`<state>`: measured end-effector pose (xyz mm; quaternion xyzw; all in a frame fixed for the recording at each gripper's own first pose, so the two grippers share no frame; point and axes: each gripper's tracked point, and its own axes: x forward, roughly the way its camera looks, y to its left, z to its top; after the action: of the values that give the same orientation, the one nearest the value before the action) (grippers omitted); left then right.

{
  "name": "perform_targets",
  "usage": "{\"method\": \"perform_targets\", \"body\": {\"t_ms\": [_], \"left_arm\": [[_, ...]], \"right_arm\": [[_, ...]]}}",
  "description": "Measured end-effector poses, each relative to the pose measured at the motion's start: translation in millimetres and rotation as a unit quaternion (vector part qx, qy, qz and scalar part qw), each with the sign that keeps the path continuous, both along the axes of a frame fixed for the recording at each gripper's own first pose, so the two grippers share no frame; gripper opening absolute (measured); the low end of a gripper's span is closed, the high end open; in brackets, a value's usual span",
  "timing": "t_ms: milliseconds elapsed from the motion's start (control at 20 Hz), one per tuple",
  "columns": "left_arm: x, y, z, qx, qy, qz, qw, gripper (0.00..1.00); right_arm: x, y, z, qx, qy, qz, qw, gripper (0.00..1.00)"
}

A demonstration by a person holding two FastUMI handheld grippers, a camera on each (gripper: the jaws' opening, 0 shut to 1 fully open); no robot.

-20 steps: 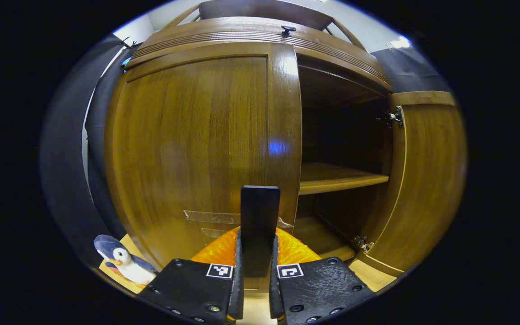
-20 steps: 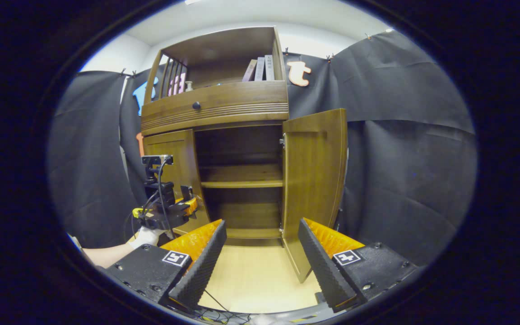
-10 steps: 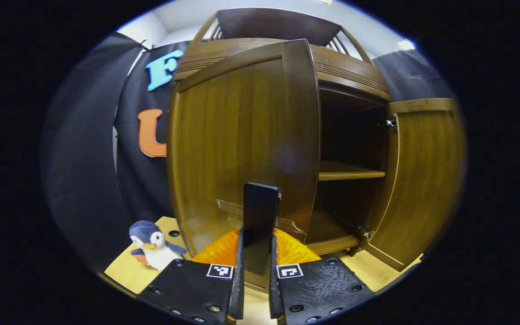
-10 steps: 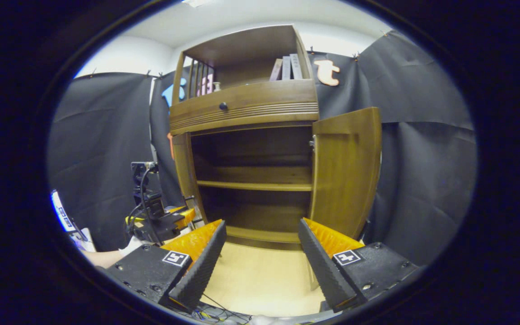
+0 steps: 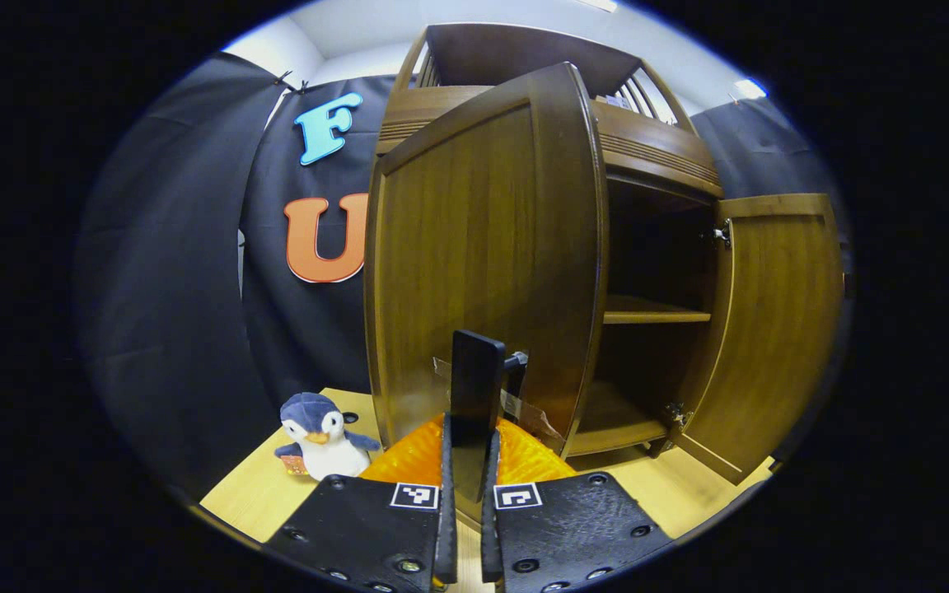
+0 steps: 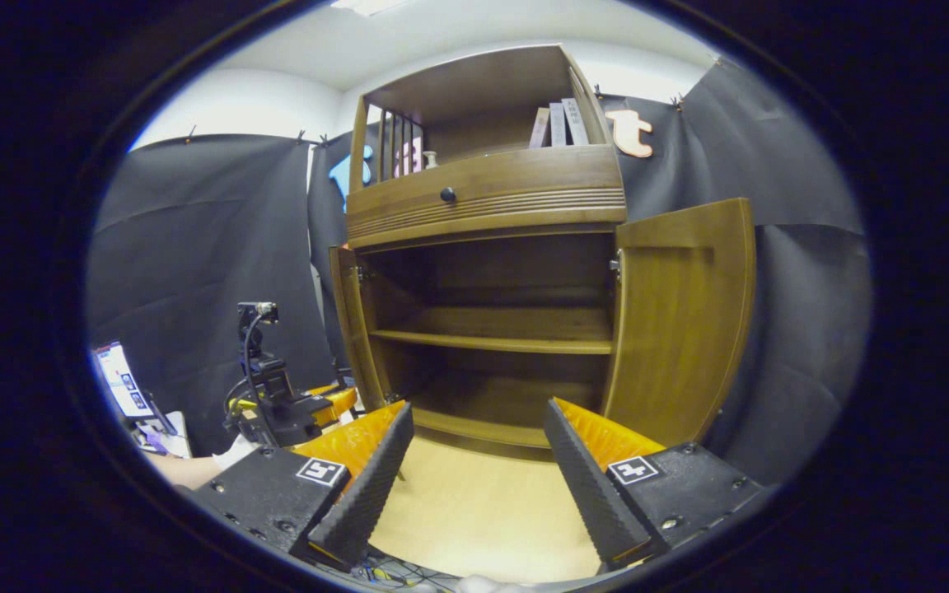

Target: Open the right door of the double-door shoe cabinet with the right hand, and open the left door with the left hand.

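Left door point(image 5: 483, 255) swung wider (left gripper point(image 5: 465, 527) clamping handle point(image 5: 474, 387)).

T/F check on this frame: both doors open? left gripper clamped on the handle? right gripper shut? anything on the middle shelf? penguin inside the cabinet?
1. Both the left door and the right door stand open. True.
2. The left gripper is shut on the door handle. True.
3. The right gripper is shut. False: its fingers are wide apart, holding nothing.
4. The middle shelf holds shoes. False: it looks bare.
5. The toy penguin sits inside the cabinet. False: it stands on the floor outside, beside the left door.
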<state>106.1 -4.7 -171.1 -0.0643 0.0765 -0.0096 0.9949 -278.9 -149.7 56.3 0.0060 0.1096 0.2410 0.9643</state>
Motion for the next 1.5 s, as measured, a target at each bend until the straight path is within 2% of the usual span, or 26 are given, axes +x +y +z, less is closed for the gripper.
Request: {"method": "perform_targets", "body": {"t_ms": [50, 100, 550, 700, 1200, 1500], "left_arm": [[-8.4, 1.8, 2.4, 0.002, -0.005, -0.003, 1.000, 0.12], [-9.7, 3.2, 0.7, 0.006, -0.004, -0.007, 1.000, 0.03], [-23.5, 28.0, -0.1, -0.004, -0.020, -0.044, 0.999, 0.03], [-30.0, 46.9, -2.5, 0.012, -0.014, -0.035, 0.999, 0.03], [-36.3, 128.7, -7.0, -0.025, -0.023, -0.025, 0.999, 0.02], [-31.1, 155.1, -10.4, -0.030, -0.031, -0.081, 0.996, 0.01]], "right_arm": [[0.6, 4.3, 0.0, 0.004, 0.003, 0.005, 1.000, 0.99], [2.3, 8.0, 1.1, 0.007, 0.004, 0.008, 1.000, 1.00], [11.8, 35.0, 7.5, 0.008, -0.005, 0.016, 1.000, 1.00], [8.8, 49.4, 5.4, 0.008, -0.006, 0.020, 1.000, 1.00], [7.2, 80.4, -0.5, 0.021, 0.000, 0.001, 1.000, 1.00], [6.0, 81.1, 4.4, 0.007, -0.011, -0.035, 0.999, 1.00]]}}
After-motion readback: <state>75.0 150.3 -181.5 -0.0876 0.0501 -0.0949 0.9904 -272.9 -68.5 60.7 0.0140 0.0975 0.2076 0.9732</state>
